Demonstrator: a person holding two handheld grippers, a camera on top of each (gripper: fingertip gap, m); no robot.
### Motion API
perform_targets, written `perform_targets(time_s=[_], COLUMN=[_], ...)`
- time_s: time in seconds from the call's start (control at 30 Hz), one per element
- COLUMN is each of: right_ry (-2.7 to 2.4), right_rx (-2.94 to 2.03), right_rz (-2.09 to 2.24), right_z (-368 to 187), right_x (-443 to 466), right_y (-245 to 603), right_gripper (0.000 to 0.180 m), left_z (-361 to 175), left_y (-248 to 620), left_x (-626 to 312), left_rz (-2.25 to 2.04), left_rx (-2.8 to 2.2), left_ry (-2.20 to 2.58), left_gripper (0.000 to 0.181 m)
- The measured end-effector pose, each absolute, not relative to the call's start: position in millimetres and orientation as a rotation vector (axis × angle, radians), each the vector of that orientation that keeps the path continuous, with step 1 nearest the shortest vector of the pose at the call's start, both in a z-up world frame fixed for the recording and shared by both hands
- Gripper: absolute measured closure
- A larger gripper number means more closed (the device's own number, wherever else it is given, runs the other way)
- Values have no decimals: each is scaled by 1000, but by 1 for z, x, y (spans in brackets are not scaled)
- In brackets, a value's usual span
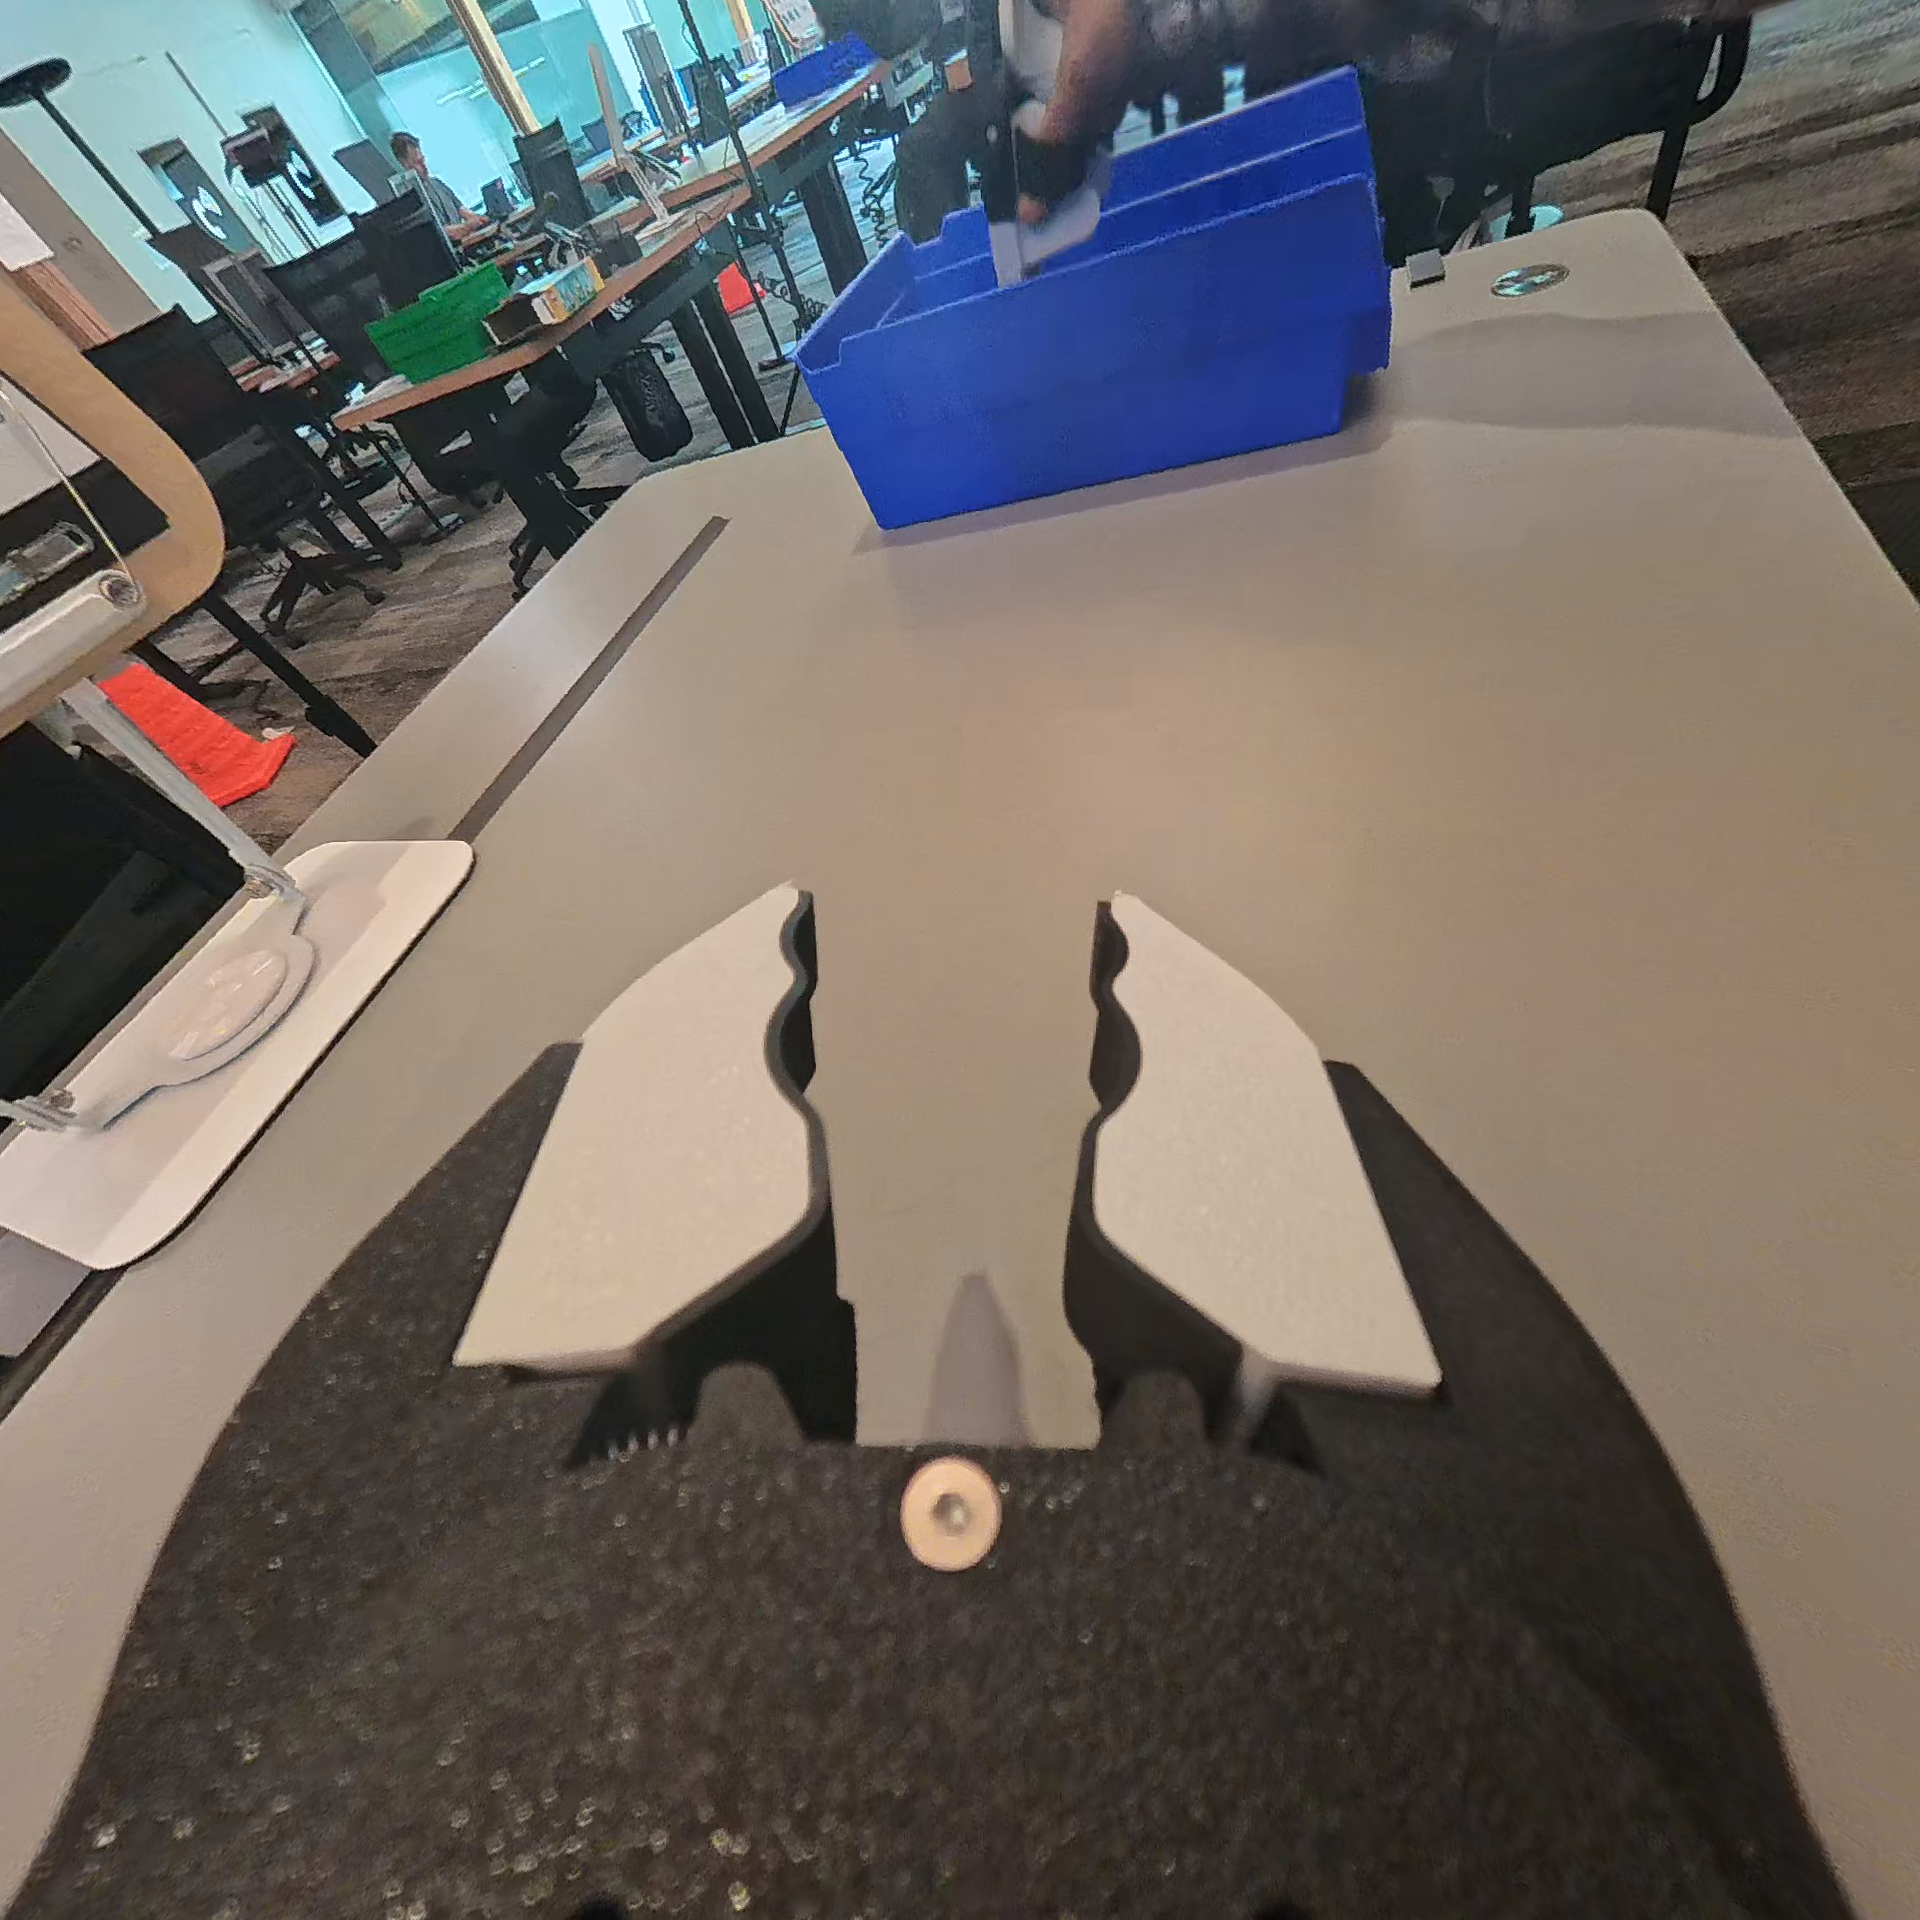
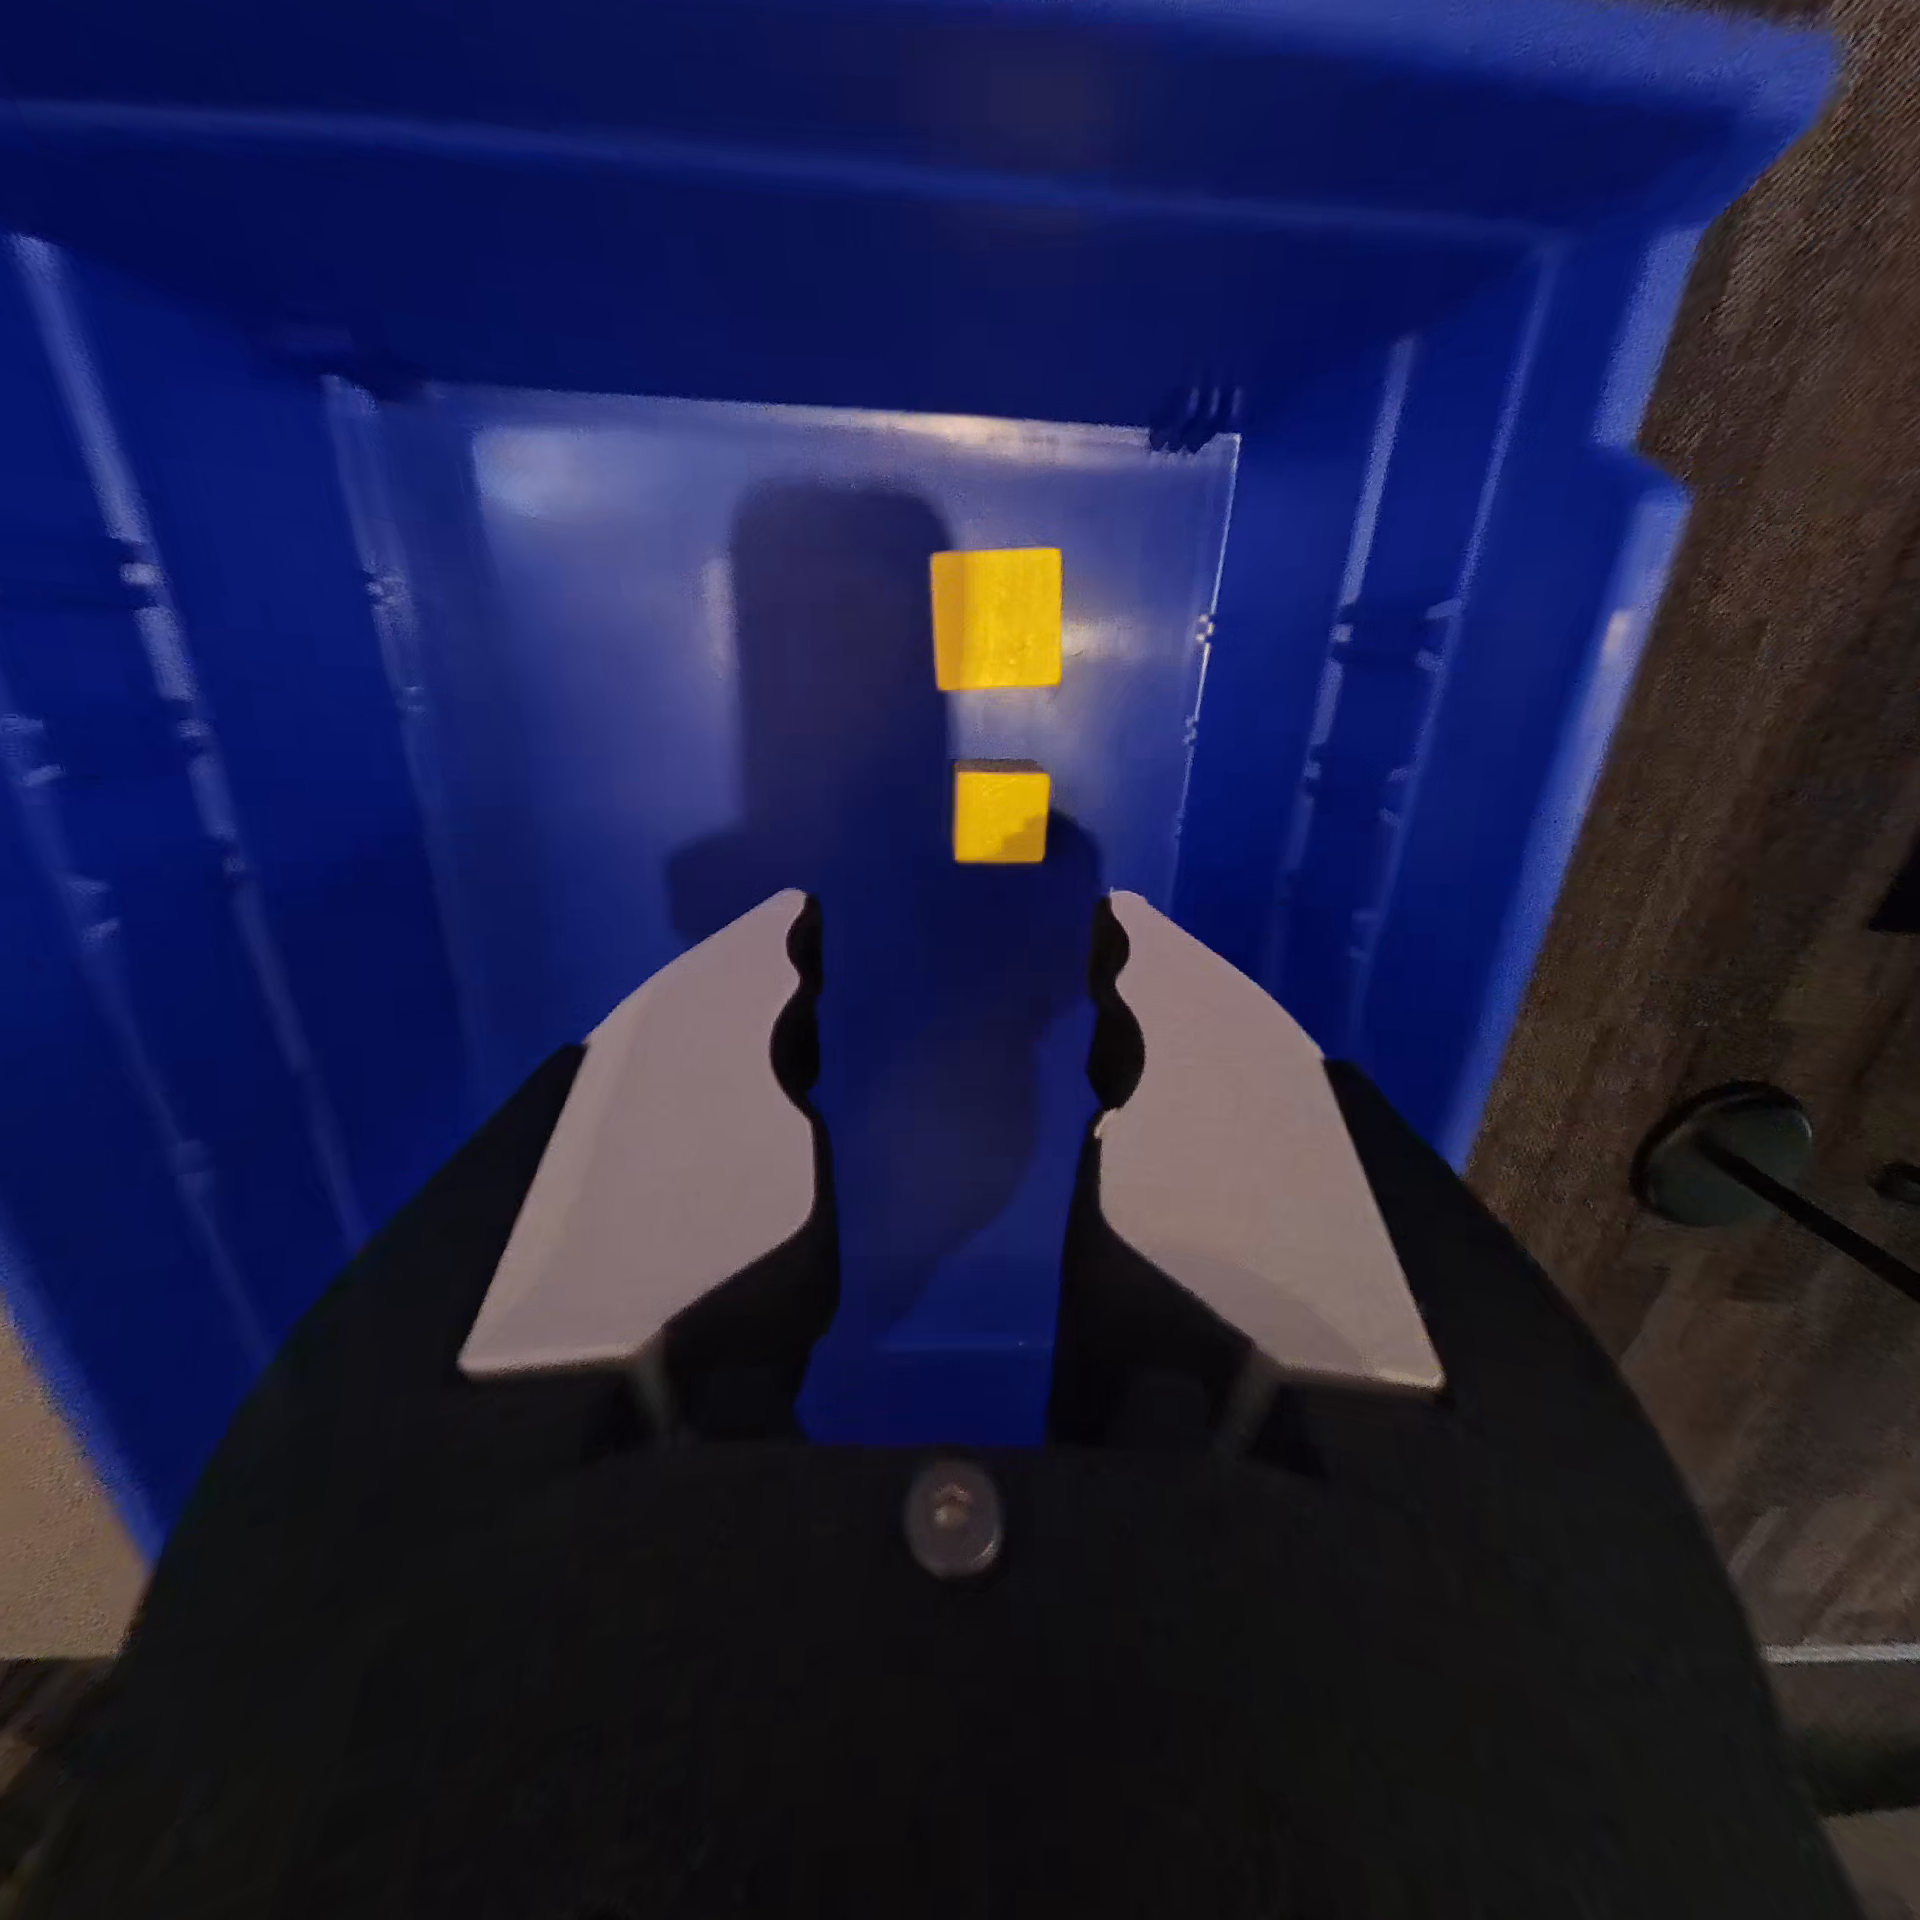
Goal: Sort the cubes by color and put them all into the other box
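1. Left wrist view: left gripper (image 1: 954, 909) gapes, empty, over bare table (image 1: 1351, 831); blue boxes (image 1: 1101, 384) far ahead.
2. Right gripper (image 2: 956, 906) gapes, empty, inside a box (image 2: 623, 623); near cube (image 2: 1000, 817) just beyond the fingertips, far cube (image 2: 995, 619) behind. Probably light, rigid: pinch opposite flat faces.

Left gripper (image 1: 954, 914) low in its own frame, pointing forward, fingers (image 1: 665, 1132) spread wide, nothing between them. Right gripper (image 2: 956, 914) low in its own frame, angled steeply downward, fingers (image 2: 1236, 1143) parted, gap empty. Right gripper also seen small at the upper centre of the left wrist view (image 1: 1023, 255), pointing down, gripped by a hand (image 1: 1044, 171); too blurred there to read its opening.
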State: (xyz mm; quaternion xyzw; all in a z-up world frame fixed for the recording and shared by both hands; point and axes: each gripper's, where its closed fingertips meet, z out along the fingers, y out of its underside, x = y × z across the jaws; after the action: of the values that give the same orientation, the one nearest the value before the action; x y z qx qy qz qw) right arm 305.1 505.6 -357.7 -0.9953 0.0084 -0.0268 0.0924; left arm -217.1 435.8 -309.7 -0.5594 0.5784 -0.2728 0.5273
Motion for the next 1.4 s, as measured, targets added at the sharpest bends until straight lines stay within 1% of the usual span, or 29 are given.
perform_targets(time_s=[0.1,0.27,0.4,0.5,0.57,0.73,0.93,1.2,1.4], right_ry=[-12,-145,-269,-361,-413,-512,-534,-517,-612], right_rx=[-2908,-2765,-2610,-2501,-2441,-2283,-2059,-1785,-1705], right_rz=[-101,-150,-166,-149,-132,62,271,321,308], right_z=[-322,-247,-193,-169,-163,-177,-221,-297,-311], right_x=[293,257,212,172,145,69,-6,-61,-86], right_y=[505,514,526,533,537,542,546,557,551], right_gripper=[128,121,111,103,97,90,88,86,87], left_z=[-306,-302,-299,-299,-300,-301,-305,-308,-310], left_y=[436,437,439,441,443,447,451,458,472], left_x=[-218,-220,-222,-224,-225,-227,-228,-233,-242], left_rz=[-640,-626,-626,-618,-610,-602,-581,-562,-544], left_rx=[-1328,-1323,-1326,-1333,-1340,-1354,-1368,-1393,-1432], left_ry=[1377,1363,1345,1338,1334,1325,1327,1310,1267], left_gripper=[130,130,129,129,129,129,129,129,129])
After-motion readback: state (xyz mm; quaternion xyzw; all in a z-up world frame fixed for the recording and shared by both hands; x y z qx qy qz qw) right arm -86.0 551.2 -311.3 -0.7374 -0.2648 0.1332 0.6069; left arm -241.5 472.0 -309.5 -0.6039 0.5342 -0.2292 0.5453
